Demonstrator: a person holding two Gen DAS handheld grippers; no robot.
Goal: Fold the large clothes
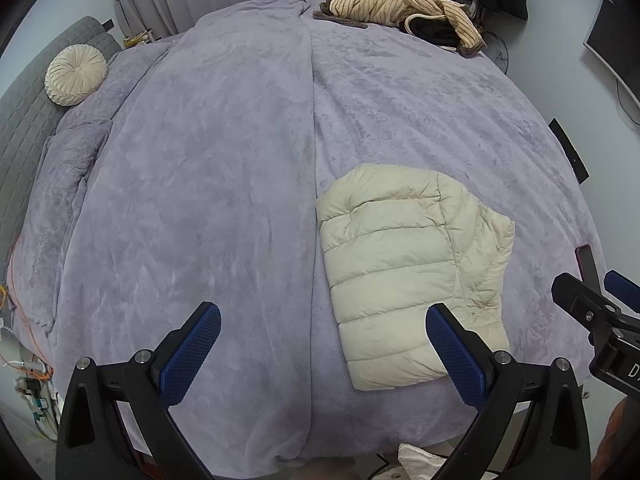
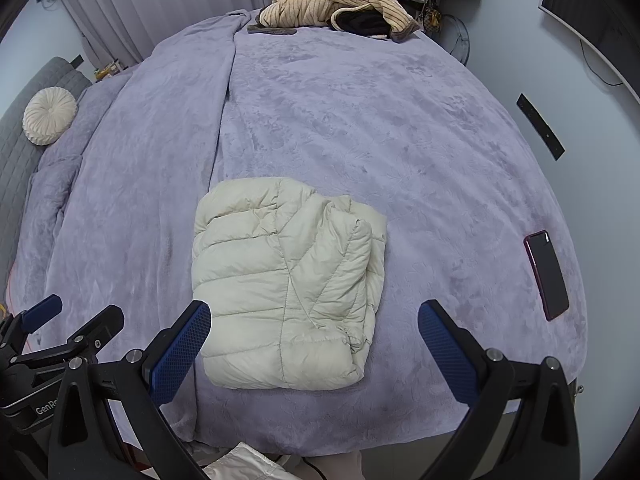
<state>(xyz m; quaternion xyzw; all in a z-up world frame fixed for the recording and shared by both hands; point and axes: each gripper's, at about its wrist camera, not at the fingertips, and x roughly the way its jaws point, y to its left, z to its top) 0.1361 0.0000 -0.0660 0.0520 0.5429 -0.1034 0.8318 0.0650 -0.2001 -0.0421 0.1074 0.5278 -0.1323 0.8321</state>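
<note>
Both my claws hang open, empty: left claw (image 1: 323,350), right claw (image 2: 314,346). Jacket (image 2: 288,284) lies folded on bed (image 2: 400,120), long axis running away from me, straight ahead of right claw, nearer it.

Both views above bed (image 1: 240,160), forward-facing

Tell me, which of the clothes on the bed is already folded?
The cream puffer jacket, lying near both grippers as a neat flat bundle. The striped tan garment at the far edge is a crumpled heap.
</note>
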